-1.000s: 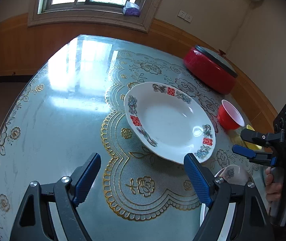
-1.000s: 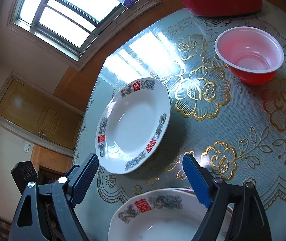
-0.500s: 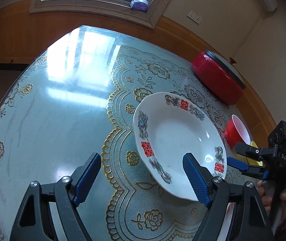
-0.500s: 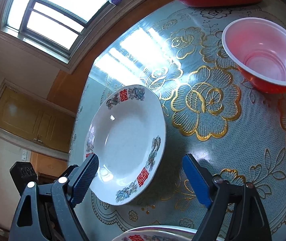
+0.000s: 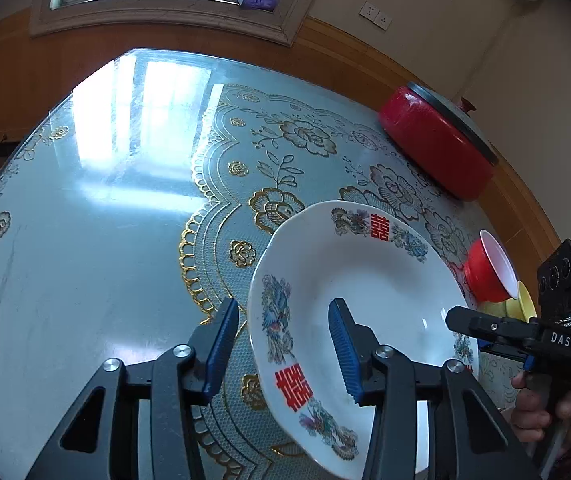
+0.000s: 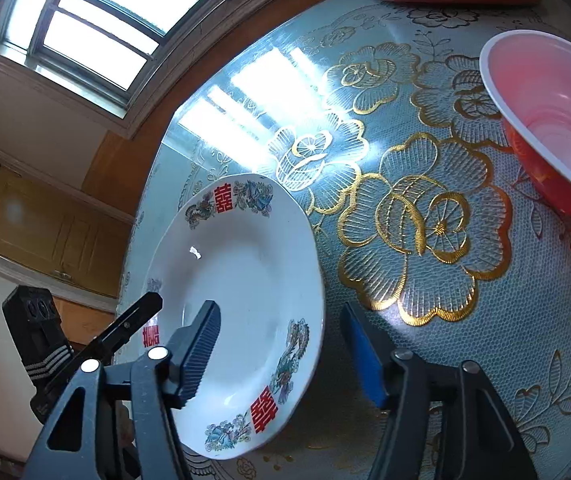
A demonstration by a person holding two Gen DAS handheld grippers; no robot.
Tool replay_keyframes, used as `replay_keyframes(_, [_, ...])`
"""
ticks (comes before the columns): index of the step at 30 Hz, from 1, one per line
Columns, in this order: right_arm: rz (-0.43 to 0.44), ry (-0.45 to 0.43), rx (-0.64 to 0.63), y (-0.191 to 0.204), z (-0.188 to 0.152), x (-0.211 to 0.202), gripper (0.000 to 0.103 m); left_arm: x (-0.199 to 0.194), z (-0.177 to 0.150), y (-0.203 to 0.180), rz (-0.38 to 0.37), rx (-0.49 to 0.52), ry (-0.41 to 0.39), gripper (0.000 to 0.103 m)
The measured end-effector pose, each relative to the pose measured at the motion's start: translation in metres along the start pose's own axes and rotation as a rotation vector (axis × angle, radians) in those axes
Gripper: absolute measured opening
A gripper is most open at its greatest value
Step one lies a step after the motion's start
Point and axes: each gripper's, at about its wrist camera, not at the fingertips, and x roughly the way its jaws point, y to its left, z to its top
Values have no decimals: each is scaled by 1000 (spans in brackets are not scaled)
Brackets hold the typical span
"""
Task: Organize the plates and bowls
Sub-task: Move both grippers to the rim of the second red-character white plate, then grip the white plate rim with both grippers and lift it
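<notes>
A white plate (image 5: pixel 365 300) with red characters and flower prints lies on the table; it also shows in the right wrist view (image 6: pixel 245 280). My left gripper (image 5: pixel 281 344) straddles its left rim, jaws partly closed, one finger outside and one over the plate's well. My right gripper (image 6: pixel 281 344) straddles the opposite rim the same way. Neither visibly pinches the rim. A red bowl (image 6: pixel 549 120) with a white inside stands to the right, also in the left wrist view (image 5: pixel 489 272), next to a yellow bowl (image 5: pixel 525 304).
A red lidded pot (image 5: pixel 437 152) stands at the table's far right edge. The round glass table (image 5: pixel 85 220) has a gold lace mat. A window and wood-panelled wall lie behind. The second plate seen earlier is out of view.
Both grippers moved forward onto the plate from opposite sides and narrowed their jaws around its rim. The second plate near the right gripper dropped out of view.
</notes>
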Motion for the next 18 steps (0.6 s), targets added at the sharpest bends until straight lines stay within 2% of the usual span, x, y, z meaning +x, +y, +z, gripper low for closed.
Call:
replay_keyframes(2, [-21,3,-18,3,1,6,35,7,2,-1,-1,8,10,41])
replay_keyframes(3, [-32,3,-28,5,1,8,31,11,3,-2,1,14,18,40])
replay_keyframes(8, [-48,8,-54,8,5,10,30,14,1,0,13,2,17,30])
replay_keyframes(13, [-85,6,-92,14,4,11,30,8,-6,-3,42,30,16,29])
replay_keyframes(18, [-106,9,-105,19,4,12,30,-1,-17,-5,34,38,15,28])
